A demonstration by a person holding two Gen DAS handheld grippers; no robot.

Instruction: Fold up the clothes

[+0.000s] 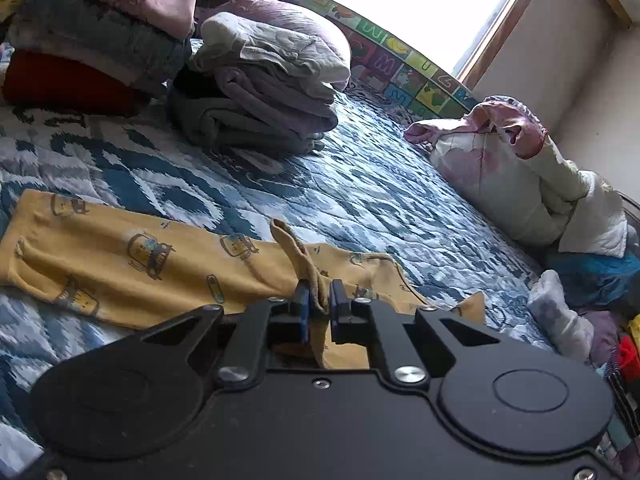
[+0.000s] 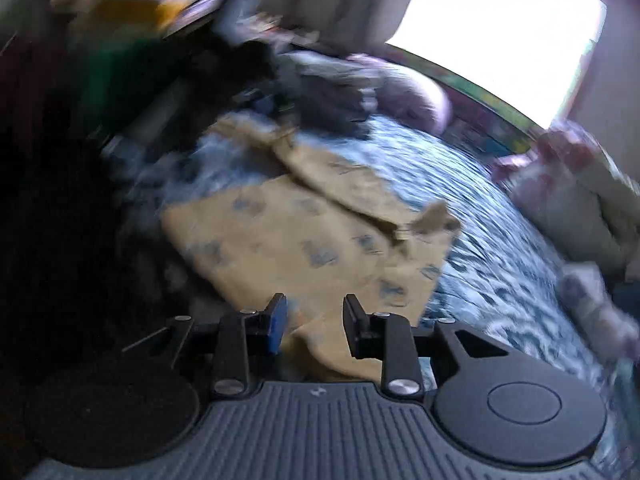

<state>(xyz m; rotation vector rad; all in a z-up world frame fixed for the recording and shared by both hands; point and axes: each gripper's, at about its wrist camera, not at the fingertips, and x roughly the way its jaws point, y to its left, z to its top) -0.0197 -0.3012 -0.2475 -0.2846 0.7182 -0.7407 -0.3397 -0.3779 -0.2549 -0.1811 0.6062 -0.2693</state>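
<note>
Bright light comes from a window (image 1: 408, 4) behind a bed (image 1: 360, 184) covered with a blue and white quilt. On the quilt lies a yellow garment (image 1: 132, 256) with small printed cars, spread flat at the near side of the bed. The left hand-held gripper (image 1: 319, 300) is closed on a fold of this garment; the pinched cloth stands up in a narrow ridge between the blue pads. The right hand-held gripper (image 2: 315, 316) is partly open, with its jaws apart over the near edge of the same garment (image 2: 304, 248); the cloth lies under and between them, but the pads do not press on it. The right view is blurred.

Behind the garment, two stacks of folded clothes (image 1: 264, 92) stand on the bed, one grey and lilac, the other (image 1: 100, 28) with pink, dark blue and red pieces. At the right edge of the bed a pillow (image 1: 496, 176) leans near the wall, with loose clothes below it.
</note>
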